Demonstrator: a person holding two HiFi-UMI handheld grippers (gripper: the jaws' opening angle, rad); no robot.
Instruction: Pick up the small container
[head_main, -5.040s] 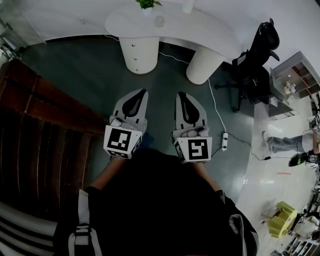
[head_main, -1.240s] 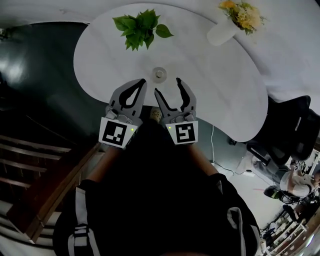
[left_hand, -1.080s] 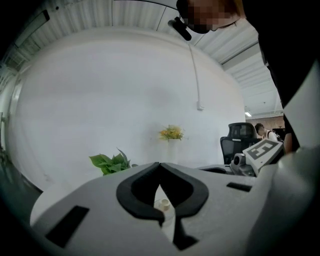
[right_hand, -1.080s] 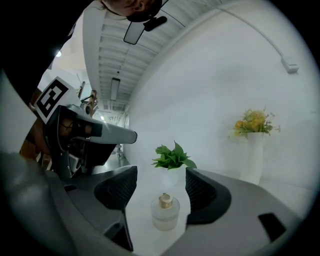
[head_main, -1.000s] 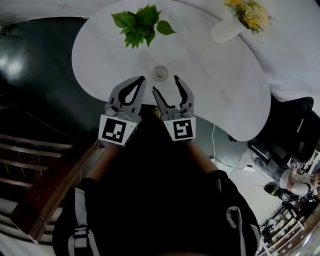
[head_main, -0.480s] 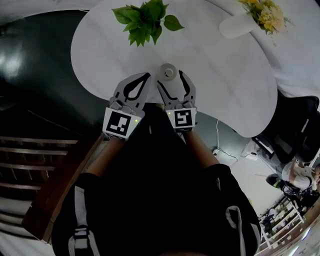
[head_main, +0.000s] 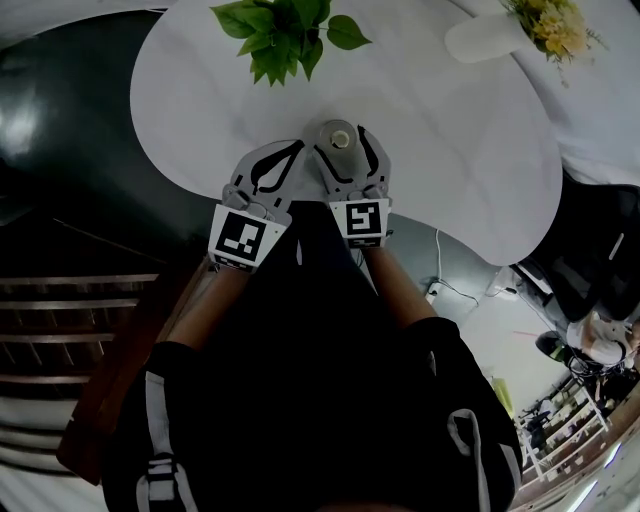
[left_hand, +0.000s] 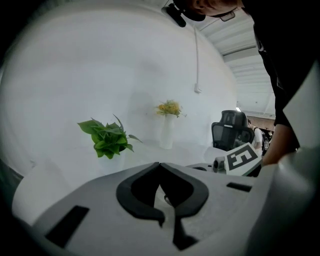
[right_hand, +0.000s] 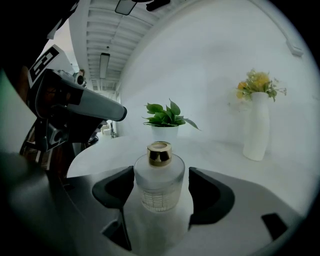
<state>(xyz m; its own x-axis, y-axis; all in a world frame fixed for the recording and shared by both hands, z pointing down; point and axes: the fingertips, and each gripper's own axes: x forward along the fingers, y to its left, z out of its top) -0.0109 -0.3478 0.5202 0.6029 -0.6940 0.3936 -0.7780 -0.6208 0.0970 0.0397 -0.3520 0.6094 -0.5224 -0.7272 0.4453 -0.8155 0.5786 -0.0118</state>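
right gripper (head_main: 343, 148) released: jaws wide, 1 either side of small container (right_hand: 159, 182), not gripping. right pad clear of glass, left pad close, contact unclear. small container = frosted glass bottle with gold cap, upright on white table (head_main: 450, 150) near its front edge. left gripper (head_main: 296, 149) clenched, tips together, nothing between, just beside right gripper at table edge. potted plant (head_main: 290, 25) and white vase (head_main: 488, 38) with yellow flowers farther back, well apart from bottle.
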